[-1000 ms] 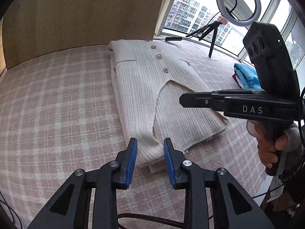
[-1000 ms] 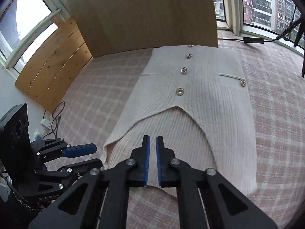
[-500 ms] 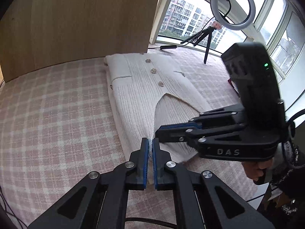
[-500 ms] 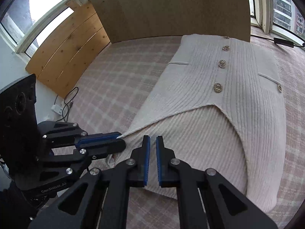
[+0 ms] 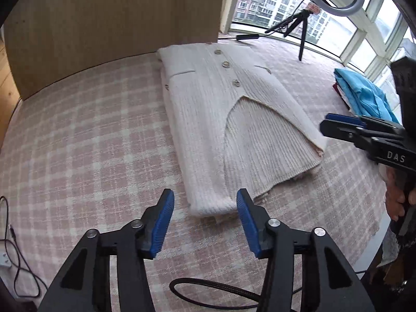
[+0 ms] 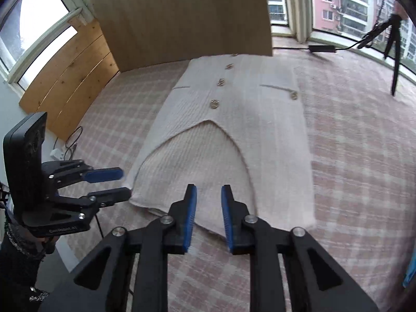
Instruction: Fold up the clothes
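Observation:
A cream ribbed knit cardigan (image 5: 208, 119) with metal buttons lies flat on the pink plaid bed cover (image 5: 91, 143), its sides folded in to a long strip. It also shows in the right wrist view (image 6: 234, 130). My left gripper (image 5: 205, 208) is open and empty, just short of the cardigan's near left corner. My right gripper (image 6: 208, 208) is open and empty over the near hem. The right gripper shows at the right of the left wrist view (image 5: 338, 123). The left gripper shows at the left of the right wrist view (image 6: 114, 184).
A wooden headboard panel (image 5: 117, 26) stands behind the bed. A ring light on a tripod (image 5: 306, 18) stands by the windows. Folded blue and red clothes (image 5: 364, 96) lie at the right edge of the bed. Cables and a plug (image 5: 10, 260) lie at left.
Both grippers have opened; half a second ago both were shut at the near hem. Both have drawn back a little and the hem lies flat on the bed.

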A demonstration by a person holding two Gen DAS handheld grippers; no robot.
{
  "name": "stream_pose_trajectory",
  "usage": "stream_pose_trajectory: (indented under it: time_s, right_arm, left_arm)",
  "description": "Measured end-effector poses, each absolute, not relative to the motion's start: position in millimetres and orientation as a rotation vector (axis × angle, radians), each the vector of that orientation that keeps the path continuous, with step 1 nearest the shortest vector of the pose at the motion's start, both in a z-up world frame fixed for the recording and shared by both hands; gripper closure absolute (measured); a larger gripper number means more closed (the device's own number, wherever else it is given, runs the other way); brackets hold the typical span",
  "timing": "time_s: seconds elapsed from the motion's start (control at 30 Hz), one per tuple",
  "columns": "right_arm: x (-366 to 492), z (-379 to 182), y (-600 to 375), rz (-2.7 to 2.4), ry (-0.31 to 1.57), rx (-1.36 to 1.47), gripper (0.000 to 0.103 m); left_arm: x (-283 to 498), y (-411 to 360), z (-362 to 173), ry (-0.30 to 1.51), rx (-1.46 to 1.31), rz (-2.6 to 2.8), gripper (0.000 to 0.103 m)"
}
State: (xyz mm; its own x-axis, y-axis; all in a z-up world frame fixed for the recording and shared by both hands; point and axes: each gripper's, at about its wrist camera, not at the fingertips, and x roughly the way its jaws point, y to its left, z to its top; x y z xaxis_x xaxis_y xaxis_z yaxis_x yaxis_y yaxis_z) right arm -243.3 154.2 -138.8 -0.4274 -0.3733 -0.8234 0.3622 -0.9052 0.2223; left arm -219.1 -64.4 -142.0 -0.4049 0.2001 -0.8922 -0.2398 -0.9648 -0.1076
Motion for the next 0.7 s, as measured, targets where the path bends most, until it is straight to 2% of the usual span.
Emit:
stream_pose_trajectory:
  time_s: [0.03, 0.07, 0.13, 0.23, 0.7]
  right_arm:
    - [-240, -134, 164, -2.4, -0.027, 1.335, 0.053]
    - [-236, -131, 173, -2.445, -0.054, 1.321, 0.049]
    - [-232, -129, 184, -2.487, -0.118, 1.316, 0.044]
    - [-231, -129, 197, -2.509, -0.175, 1.349, 0.042]
    - [-215, -124, 217, -2.603, -0.113, 1.387, 0.042]
  left_arm:
    - [-219, -67, -138, 0.052, -1.553, 2.467, 0.047]
    - [-219, -69, -134, 0.046, -1.56, 2.498, 0.045]
    - [-216, -67, -129, 0.044, -1.545, 2.517, 0.036]
    - [-214, -61, -124, 0.053, -1.525, 2.524, 0.035]
    - [-218, -44, -108, 0.076, -1.455, 2.544, 0.031]
